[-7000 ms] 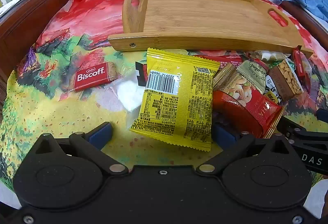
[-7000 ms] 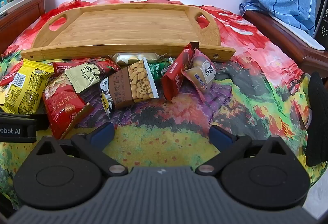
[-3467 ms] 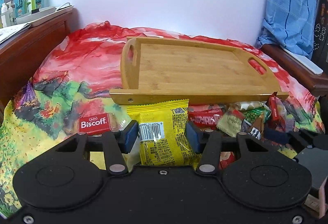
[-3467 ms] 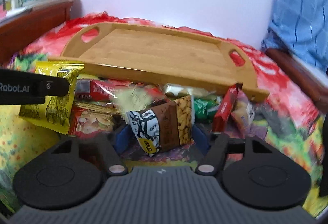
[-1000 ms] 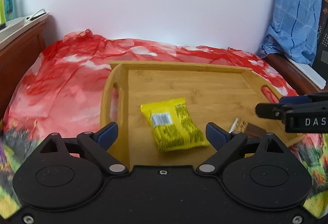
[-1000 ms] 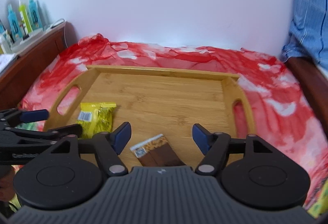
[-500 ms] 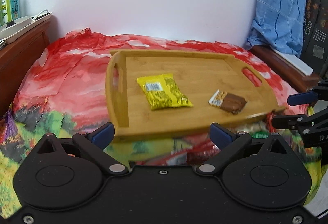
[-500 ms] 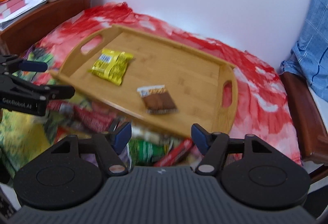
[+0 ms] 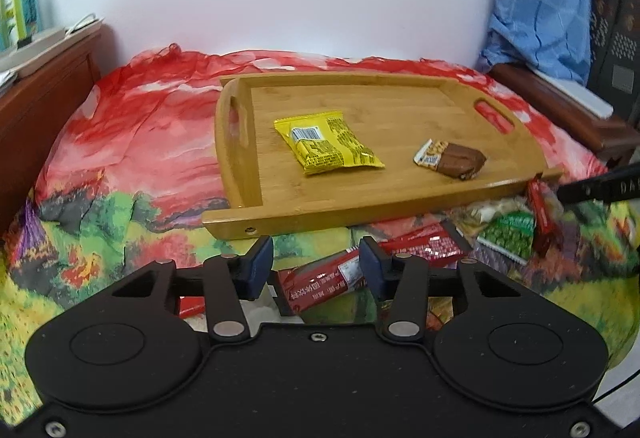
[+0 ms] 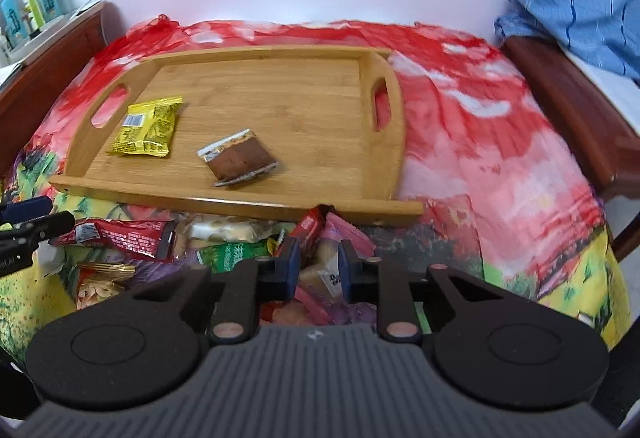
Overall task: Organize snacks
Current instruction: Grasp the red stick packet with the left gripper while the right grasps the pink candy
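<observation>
Looking along the left gripper [image 9: 316, 262], a wooden tray [image 9: 404, 105] sits on a bright floral cloth [image 9: 120, 165]. On the tray lie a yellow packet [image 9: 328, 147] towards its left and a brown bar [image 9: 452, 159] to the right, apart from each other. Loose snacks are heaped on the cloth just in front of the tray's near rim. The left jaws have just been closing and now sit on either side of a red bar [image 9: 320, 280] from that heap; its ends poke out past both pads, which appear to press on it. A green packet [image 9: 510, 234] lies further right, beside the dark tip of the other gripper (only partly in view).

From the right gripper [image 10: 318, 268], the same tray [image 10: 396, 141] appears with the yellow packet [image 10: 146, 127] near its left handle slot and the brown bar [image 10: 240, 157] nearer the middle. The heap lies below the near rim: a red bar [image 10: 120, 234], a green packet [image 10: 236, 254] and a pale one. These jaws have also just been closing, to a narrow gap, with a pink and cream wrapper [image 10: 326, 276] between the pads; whether they pinch it I cannot tell.
</observation>
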The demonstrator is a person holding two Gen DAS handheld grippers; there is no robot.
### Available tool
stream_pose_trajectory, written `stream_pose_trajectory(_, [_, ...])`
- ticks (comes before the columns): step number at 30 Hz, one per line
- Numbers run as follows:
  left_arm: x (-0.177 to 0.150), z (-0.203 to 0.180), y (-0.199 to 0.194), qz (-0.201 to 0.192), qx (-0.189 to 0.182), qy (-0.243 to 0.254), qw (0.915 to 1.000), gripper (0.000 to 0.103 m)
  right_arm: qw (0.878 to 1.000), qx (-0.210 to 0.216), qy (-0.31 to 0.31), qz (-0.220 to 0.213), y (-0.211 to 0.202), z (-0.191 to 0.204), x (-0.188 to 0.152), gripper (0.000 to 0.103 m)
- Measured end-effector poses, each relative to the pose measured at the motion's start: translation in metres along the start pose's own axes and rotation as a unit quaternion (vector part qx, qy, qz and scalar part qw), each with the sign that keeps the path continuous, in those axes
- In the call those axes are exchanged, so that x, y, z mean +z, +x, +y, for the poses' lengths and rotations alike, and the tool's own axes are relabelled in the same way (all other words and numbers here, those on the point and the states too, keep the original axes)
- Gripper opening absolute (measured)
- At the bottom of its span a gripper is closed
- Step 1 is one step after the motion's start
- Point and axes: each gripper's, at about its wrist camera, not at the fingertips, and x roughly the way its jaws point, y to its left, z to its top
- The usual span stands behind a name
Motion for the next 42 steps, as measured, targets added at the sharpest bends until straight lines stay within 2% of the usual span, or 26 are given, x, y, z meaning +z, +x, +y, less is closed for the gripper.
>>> stream_pose_trajectory(5, [-0.007, -0.008, 0.009, 0.014, -0.007, 0.017, 0.9997, 0.045, 0.999, 0.005, 0.035, 0.019, 0.008, -0.007, 0.001, 0.029])
stream_pose_trajectory(10, [-0.009, -0.013, 0.011, 0.001, -0.01, 0.031, 0.9995, 0.049, 0.998, 0.009, 0.059, 0.032, 0.017, -0.011, 0.001, 0.035])
stream_pose_trajectory(11, [-0.009, -0.015, 0.011, -0.002, -0.009, 0.036, 0.9993, 0.052, 0.998, 0.007, 0.062, 0.031, 0.018, -0.011, 0.002, 0.037])
stream_pose_trajectory(12, [-0.008, -0.016, 0.013, -0.004, -0.007, 0.041, 0.9991, 0.054, 0.998, 0.005, 0.062, 0.029, 0.019, -0.012, 0.003, 0.047])
stream_pose_trajectory(19, [-0.011, -0.018, 0.026, 0.016, -0.008, 0.049, 0.9987, 0.058, 0.997, -0.015, 0.071, 0.033, 0.031, -0.021, 0.001, 0.062])
stream_pose_trajectory(28, [-0.014, -0.028, 0.032, 0.016, -0.016, 0.064, 0.9977, 0.07, 0.997, -0.009, 0.058, 0.046, 0.044, -0.019, -0.004, 0.068])
stream_pose_trajectory(31, [-0.012, -0.03, 0.034, 0.014, -0.023, 0.063, 0.9976, 0.075, 0.998, -0.017, 0.034, 0.044, 0.047, -0.013, -0.005, 0.069])
stream_pose_trajectory(37, [-0.009, -0.038, 0.037, 0.008, -0.031, 0.078, 0.9964, 0.075, 0.999, -0.019, 0.018, 0.04, 0.049, -0.01, -0.003, 0.068])
stream_pose_trajectory(40, [-0.01, -0.04, 0.04, 0.021, -0.033, 0.072, 0.9966, 0.069, 0.999, -0.013, 0.014, 0.039, 0.047, -0.009, -0.002, 0.046])
stream_pose_trajectory(41, [-0.01, -0.04, 0.038, 0.019, -0.031, 0.072, 0.9967, 0.059, 0.999, -0.008, 0.011, 0.039, 0.046, -0.007, -0.001, 0.042])
stream_pose_trajectory(42, [-0.01, -0.041, 0.037, 0.022, -0.031, 0.075, 0.9965, 0.056, 0.999, -0.003, 0.009, 0.04, 0.045, -0.006, -0.001, 0.037])
